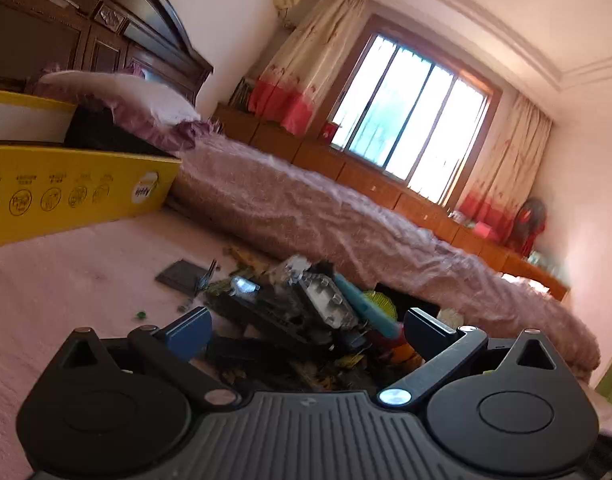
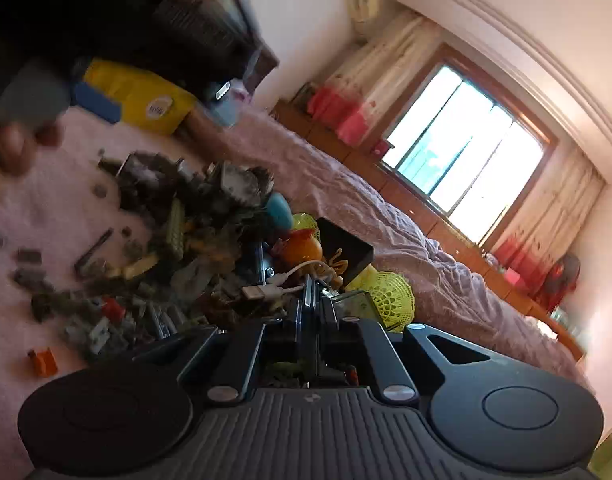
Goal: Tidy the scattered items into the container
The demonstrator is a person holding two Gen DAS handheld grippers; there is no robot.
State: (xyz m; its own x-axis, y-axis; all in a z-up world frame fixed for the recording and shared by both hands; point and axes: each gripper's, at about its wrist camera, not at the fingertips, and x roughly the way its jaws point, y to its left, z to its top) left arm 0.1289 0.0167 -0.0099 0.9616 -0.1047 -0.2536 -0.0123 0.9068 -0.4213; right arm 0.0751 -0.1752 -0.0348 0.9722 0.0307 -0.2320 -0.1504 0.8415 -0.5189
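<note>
On the pink blanket lies a heap of scattered items: grey and olive toy bricks, a white USB cable, an orange toy, a teal oval piece, a black box and a yellow mesh basket. Loose bricks trail off to the heap's left in the right wrist view, among them an orange one well apart from the rest.

Left gripper: jaws wide apart, nothing between them, blue pads visible. It hovers just over the near side of the heap, pointing slightly down. Same gripper shows blurred at top left of the right wrist view, with a hand on its handle.

Right gripper: jaws closed almost fully, tips close beside the USB cable and the basket rim. Whether something thin is pinched between the tips, cannot tell; view there is cluttered.

Container: yellow cardboard box, printed icons on its side, standing on the blanket beyond the heap, well apart from it, near the pillow. A dark item sits inside it.

Background: rumpled mauve quilt beside the heap, window with curtains behind.
</note>
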